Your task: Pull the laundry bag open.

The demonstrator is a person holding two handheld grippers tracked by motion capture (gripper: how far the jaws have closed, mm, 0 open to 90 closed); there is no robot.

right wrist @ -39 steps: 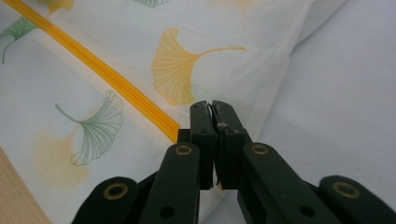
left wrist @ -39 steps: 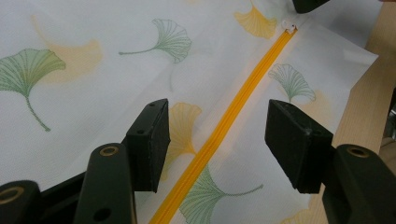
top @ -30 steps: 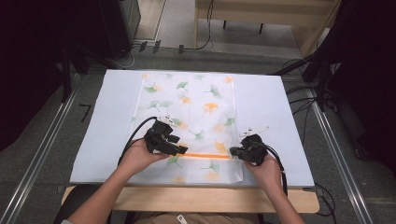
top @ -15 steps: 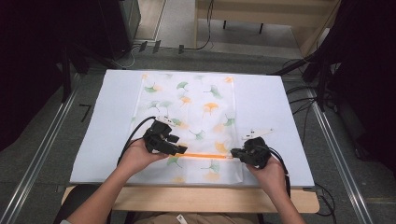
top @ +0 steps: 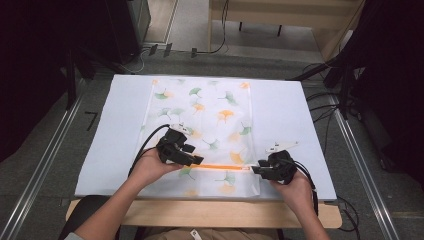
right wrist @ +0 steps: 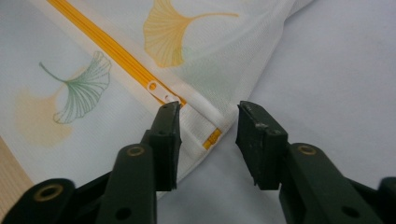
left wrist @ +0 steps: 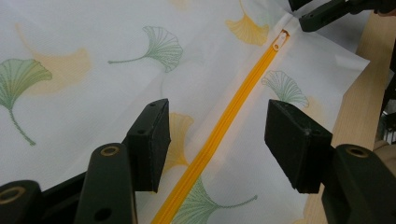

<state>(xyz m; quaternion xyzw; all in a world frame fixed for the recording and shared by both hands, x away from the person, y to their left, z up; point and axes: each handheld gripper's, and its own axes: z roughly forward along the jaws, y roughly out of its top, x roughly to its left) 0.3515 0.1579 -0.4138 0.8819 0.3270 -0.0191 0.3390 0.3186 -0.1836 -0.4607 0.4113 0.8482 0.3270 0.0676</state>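
The left claw (top: 196, 161) is covering the orange zipper's (top: 222, 167) near end; past the pull, the zipper's far end is tucking under the bag's (right wrist: 219, 42) white hem.

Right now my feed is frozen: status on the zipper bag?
Right gripper just opening at zipper pull. Left gripper open astride zipper. Nothing in the way.

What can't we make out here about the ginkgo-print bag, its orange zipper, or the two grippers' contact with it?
- High view: the white ginkgo-leaf mesh bag has its orange zipper ends covered by the left gripper and right gripper; the white zipper pull is too small there.
- Left gripper view: the zipper's near end is cut off by the bottom edge.
- Right gripper view: jaws, just opening, straddle the bag corner; contact beneath them is hidden.
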